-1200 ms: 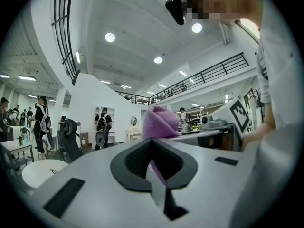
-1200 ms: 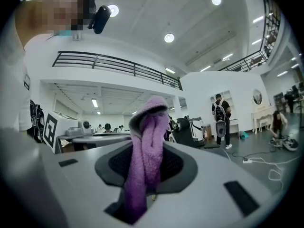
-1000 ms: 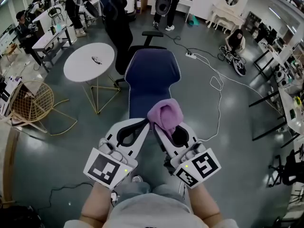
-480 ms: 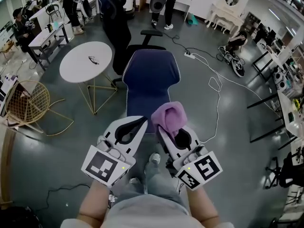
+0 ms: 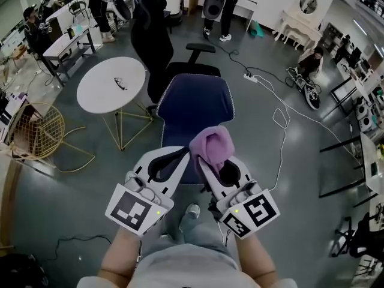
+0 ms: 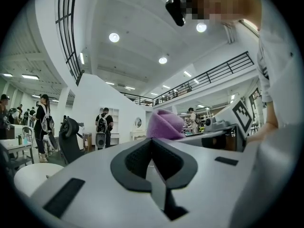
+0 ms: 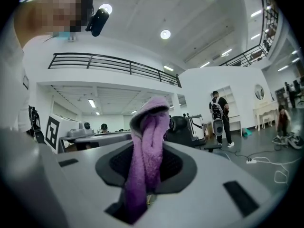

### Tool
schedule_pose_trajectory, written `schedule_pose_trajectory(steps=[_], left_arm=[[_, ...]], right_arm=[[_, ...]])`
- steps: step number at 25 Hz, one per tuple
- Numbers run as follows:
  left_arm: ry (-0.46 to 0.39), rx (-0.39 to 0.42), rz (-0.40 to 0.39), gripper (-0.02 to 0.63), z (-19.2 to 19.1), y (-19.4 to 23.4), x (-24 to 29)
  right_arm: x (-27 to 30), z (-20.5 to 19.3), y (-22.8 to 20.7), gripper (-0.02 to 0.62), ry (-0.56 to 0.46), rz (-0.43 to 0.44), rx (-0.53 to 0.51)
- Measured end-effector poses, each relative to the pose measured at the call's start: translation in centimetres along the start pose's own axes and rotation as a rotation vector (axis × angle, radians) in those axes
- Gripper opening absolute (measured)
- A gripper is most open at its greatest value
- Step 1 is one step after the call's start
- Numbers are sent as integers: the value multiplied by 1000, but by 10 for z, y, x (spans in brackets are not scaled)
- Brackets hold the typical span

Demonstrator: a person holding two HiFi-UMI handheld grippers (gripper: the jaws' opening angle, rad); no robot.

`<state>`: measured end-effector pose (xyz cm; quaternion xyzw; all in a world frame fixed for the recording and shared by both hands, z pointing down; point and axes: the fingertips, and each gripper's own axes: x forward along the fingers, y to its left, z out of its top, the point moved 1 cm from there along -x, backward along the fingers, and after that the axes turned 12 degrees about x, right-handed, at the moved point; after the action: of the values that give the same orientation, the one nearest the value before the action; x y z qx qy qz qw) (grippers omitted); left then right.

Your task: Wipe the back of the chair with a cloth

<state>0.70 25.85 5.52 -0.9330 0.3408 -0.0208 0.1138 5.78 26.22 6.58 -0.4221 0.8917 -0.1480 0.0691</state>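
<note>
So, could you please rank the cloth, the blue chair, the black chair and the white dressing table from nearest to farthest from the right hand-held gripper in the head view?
1. Cloth, clamped in the right hand-held gripper.
2. Blue chair, directly ahead of it.
3. Black chair, behind the blue chair, slightly left.
4. White dressing table, far back on the right.

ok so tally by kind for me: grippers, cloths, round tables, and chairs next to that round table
grippers: 2 (left gripper, right gripper)
cloth: 1
round table: 1
chairs by the table: 3 (blue chair, black chair, wire chair)
total: 7
</note>
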Motion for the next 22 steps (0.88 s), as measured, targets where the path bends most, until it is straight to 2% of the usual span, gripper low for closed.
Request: schedule_pose_trajectory(steps=[8, 15, 22], left_arm=[[17, -16, 63, 12, -6, 30, 55], [30, 9, 94, 14, -8, 35, 97], [59, 15, 92, 12, -15, 38, 112]], right_arm=[[34, 23, -53, 110, 22, 60, 5], [42, 31, -96, 110, 29, 93, 24], [48, 28, -112, 110, 35, 99, 56]])
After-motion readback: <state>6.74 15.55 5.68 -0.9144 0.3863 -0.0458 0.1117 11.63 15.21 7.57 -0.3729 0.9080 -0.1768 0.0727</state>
